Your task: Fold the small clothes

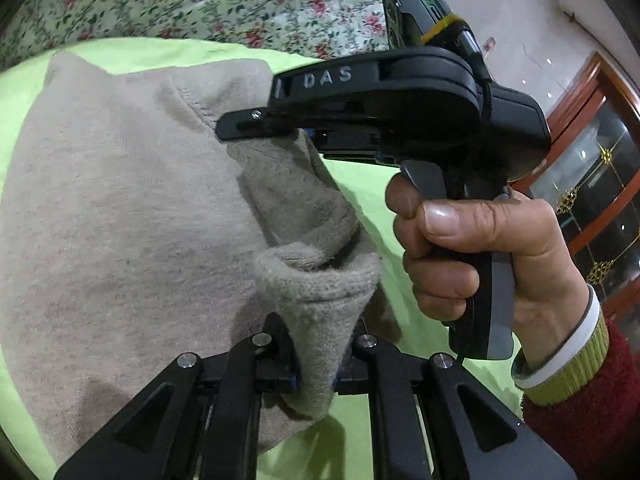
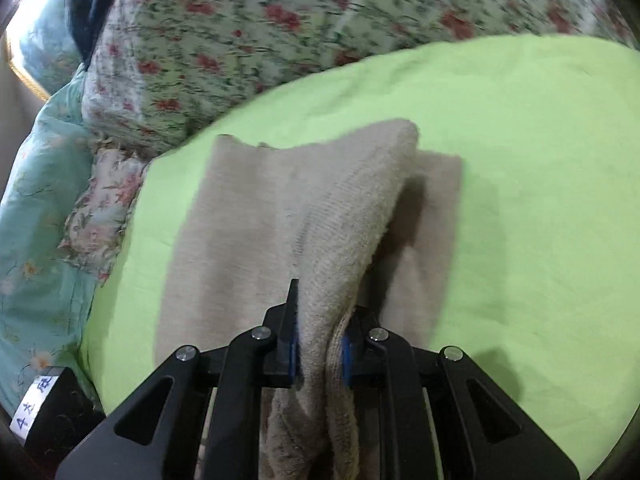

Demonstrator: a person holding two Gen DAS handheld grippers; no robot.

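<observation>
In the left wrist view, we see our left gripper [image 1: 316, 372] at the bottom centre, clamped narrowly on a bunched edge of a beige knitted garment [image 1: 120, 220]. The garment spreads across the left of the frame over a lime green sheet [image 1: 368, 184]. At the right, a hand [image 1: 480, 248] in a red sleeve squeezes the handle of our right gripper [image 1: 256, 128], whose tip pinches another part of the same edge at centre.

In the right wrist view, the right gripper sits at the bottom centre, closed tight on a thick fold of the garment, which rises in a ridge over the layer lying flat on the sheet. A flowered quilt [image 2: 240, 40] fills the top.

We judge the bulky fold could slip from either pinch, leaving a crooked crease. Only the left view shows both grippers and the hand; only the right shows the lower layer's far corner.
</observation>
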